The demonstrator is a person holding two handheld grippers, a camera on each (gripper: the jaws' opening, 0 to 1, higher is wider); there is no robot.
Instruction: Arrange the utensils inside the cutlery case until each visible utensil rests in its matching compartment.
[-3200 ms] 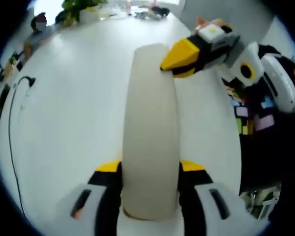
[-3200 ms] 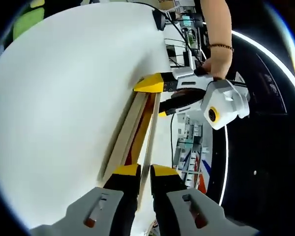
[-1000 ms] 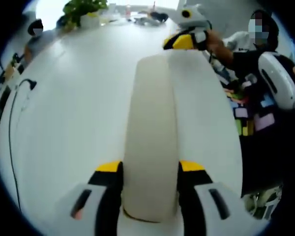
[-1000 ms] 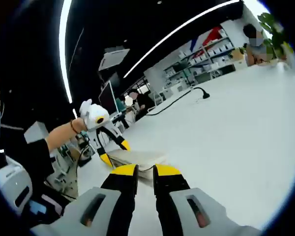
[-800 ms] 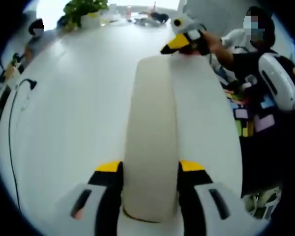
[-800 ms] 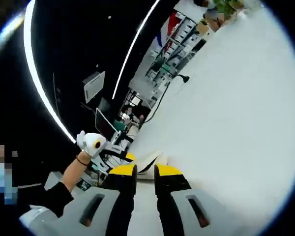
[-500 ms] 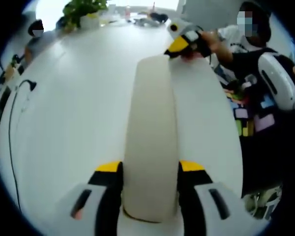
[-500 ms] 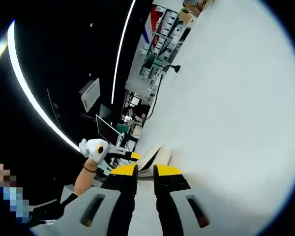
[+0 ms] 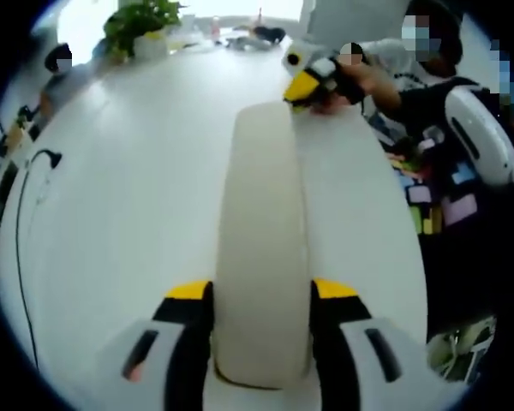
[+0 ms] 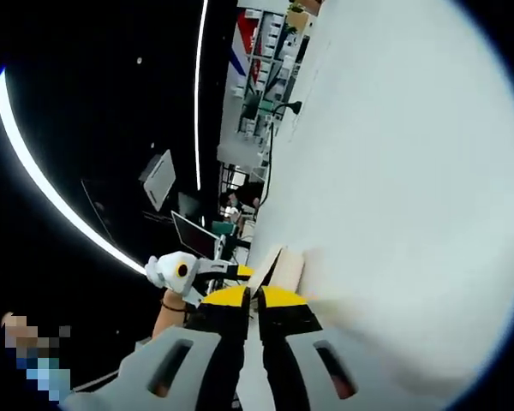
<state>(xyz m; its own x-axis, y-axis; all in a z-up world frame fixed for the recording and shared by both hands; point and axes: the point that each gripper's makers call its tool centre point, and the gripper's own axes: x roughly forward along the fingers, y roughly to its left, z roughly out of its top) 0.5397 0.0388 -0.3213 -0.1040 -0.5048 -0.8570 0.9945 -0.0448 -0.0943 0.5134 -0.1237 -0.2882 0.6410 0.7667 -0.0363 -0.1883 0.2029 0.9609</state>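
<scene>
Two claws grip the closed cream cutlery case (image 9: pixel 263 248) over the white worktop (image 9: pixel 128 197): your left claw (image 9: pixel 261 295) clamps near end, right claw (image 10: pixel 250 298) pinches far edge.

We read the long cream cutlery case (image 9: pixel 262 248) as matt, smooth, plastic-looking, no sheen. The white table top (image 9: pixel 128 197) is smooth with a soft satin glare. The left gripper (image 9: pixel 261 295) has matt yellow-and-black jaw tips on semi-gloss grey plastic bodies; the right gripper (image 10: pixel 250 297) looks the same.
</scene>
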